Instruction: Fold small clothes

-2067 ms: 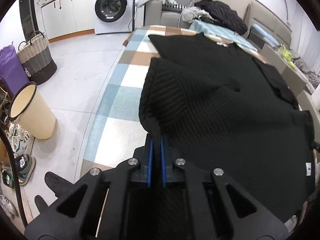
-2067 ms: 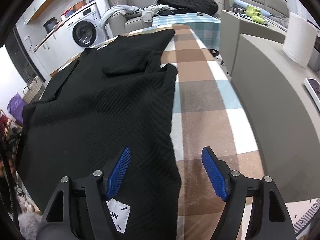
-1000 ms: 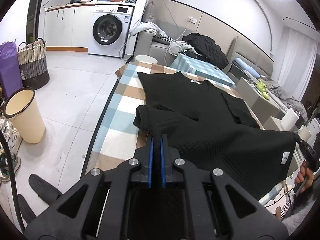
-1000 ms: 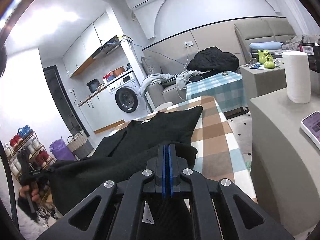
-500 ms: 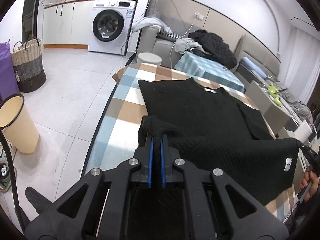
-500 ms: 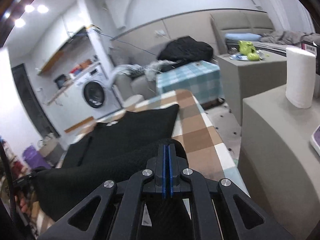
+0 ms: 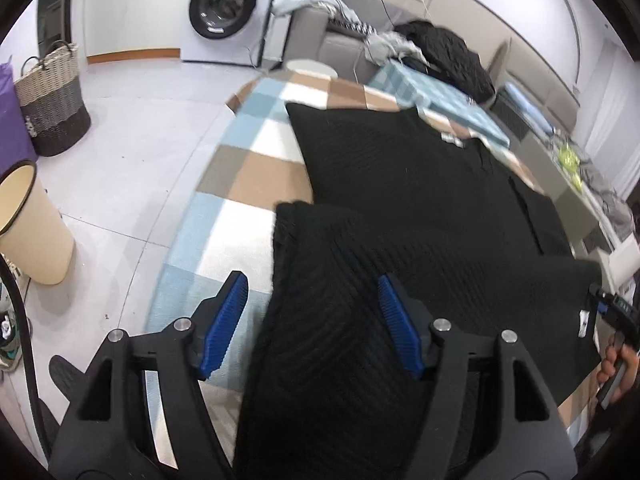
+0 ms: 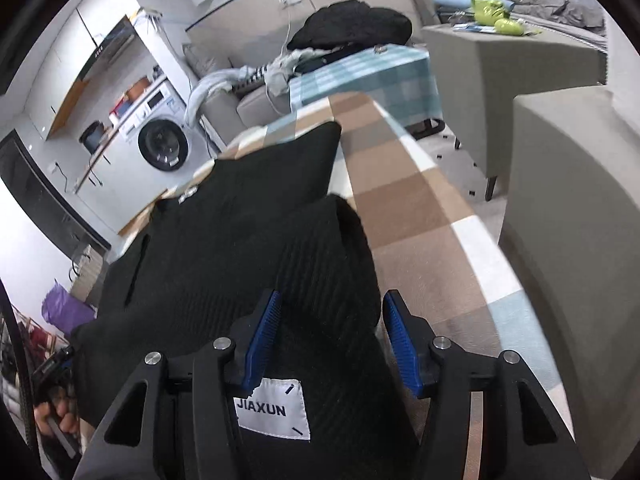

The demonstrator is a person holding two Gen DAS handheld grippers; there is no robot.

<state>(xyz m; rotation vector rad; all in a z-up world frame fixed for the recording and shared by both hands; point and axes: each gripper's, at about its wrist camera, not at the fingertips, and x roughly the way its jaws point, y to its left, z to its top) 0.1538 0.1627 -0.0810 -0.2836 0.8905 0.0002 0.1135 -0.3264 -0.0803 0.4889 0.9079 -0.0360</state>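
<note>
A long table [image 7: 256, 176] covered in a checked cloth of brown, pale blue and white squares is running away from the near end toward the far sofa. A black ribbed knit garment [image 7: 420, 184] is lying directly on it, taking up most of the top, with its near part doubled back over itself so a folded layer is sitting on the flat layer beneath. A white label reading JIAXUN [image 8: 274, 410] is showing on the near folded edge. Bare cloth is showing in a strip along the left side, and a wider strip is running along the right side [image 8: 404, 216].
</note>
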